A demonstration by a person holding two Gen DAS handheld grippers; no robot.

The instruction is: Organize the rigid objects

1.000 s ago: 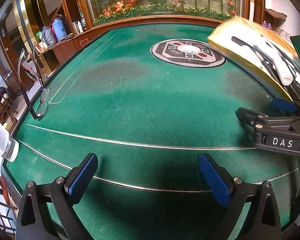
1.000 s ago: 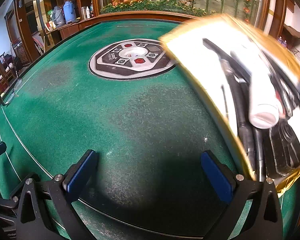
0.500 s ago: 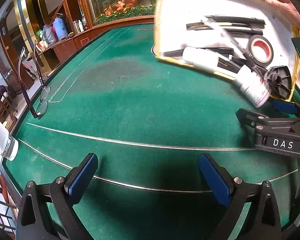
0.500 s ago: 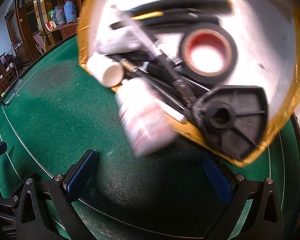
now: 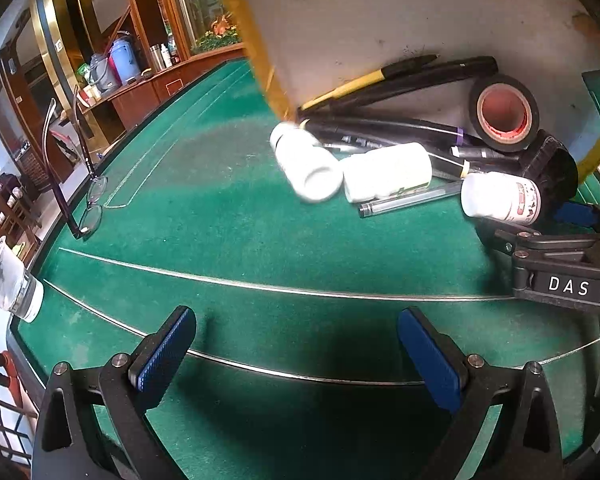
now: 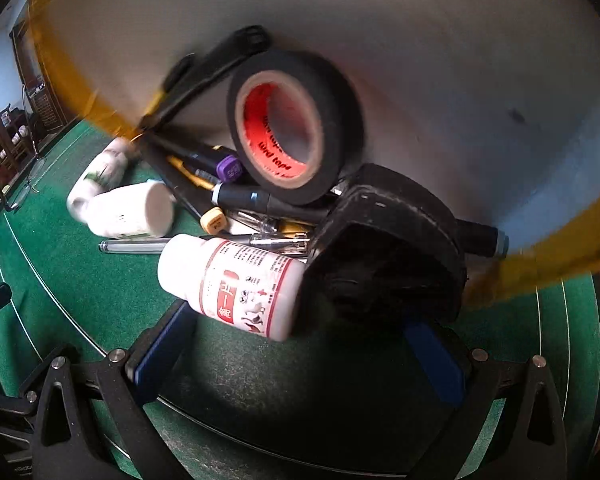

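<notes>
A white tray with a gold rim [image 5: 256, 52] [image 6: 60, 76] is tipped steeply over the green felt table [image 5: 220, 240], spilling its load. Three white bottles tumble out: one blurred [image 5: 306, 164], one beside it [image 5: 388, 178] [image 6: 130, 210], and one with a red label [image 5: 500, 200] [image 6: 236, 284]. A black tape roll [image 5: 504, 114] [image 6: 296, 124], several pens and markers [image 5: 400, 80] [image 6: 204, 80] and a black rounded block [image 5: 556, 168] [image 6: 380, 256] slide with them. My left gripper [image 5: 296, 356] is open near the table's front edge. My right gripper [image 6: 296, 354] is open just below the red-label bottle.
Eyeglasses [image 5: 88, 200] lie at the table's left edge, a clear plastic cup [image 5: 4, 280] at the near-left corner. Wooden cabinets with flasks [image 5: 116, 68] stand beyond the table. The right gripper's black frame [image 5: 560, 276] reaches in from the right.
The tray swung in from the right and tipped steeper. Its bottles, pens, tape and block slid down and are spilling onto the felt. Neither gripper moved.
</notes>
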